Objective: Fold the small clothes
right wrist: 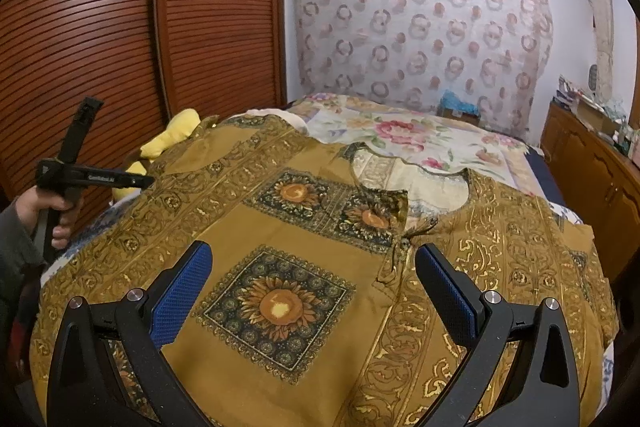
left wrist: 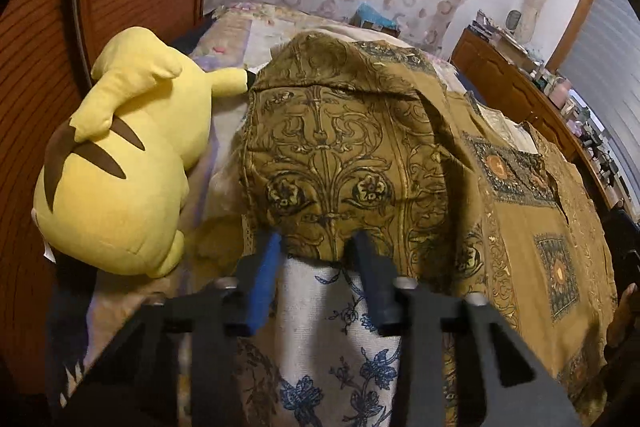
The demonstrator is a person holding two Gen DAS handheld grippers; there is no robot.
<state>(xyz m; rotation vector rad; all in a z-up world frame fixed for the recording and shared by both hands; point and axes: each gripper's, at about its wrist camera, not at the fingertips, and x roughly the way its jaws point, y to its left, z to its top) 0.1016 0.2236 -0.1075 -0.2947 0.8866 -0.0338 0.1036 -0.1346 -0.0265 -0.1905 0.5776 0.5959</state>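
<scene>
A mustard-gold patterned top (right wrist: pixel 304 227) with sunflower squares lies spread on the bed. In the left wrist view its left sleeve (left wrist: pixel 340 155) is lifted and drapes forward. My left gripper (left wrist: pixel 316 247) has its fingers partly closed, with the sleeve's edge between the tips. It also shows in the right wrist view (right wrist: pixel 132 181) at the garment's left edge, held by a hand. My right gripper (right wrist: pixel 314 263) is open wide and empty, hovering over the garment's chest, near the neckline tie (right wrist: pixel 404 239).
A yellow plush toy (left wrist: pixel 120 163) lies at the left of the bed against the wooden louvred wardrobe (right wrist: pixel 120 27). A floral bedspread (right wrist: pixel 400 135) covers the far bed. A wooden dresser (right wrist: pixel 592 163) with clutter stands at the right.
</scene>
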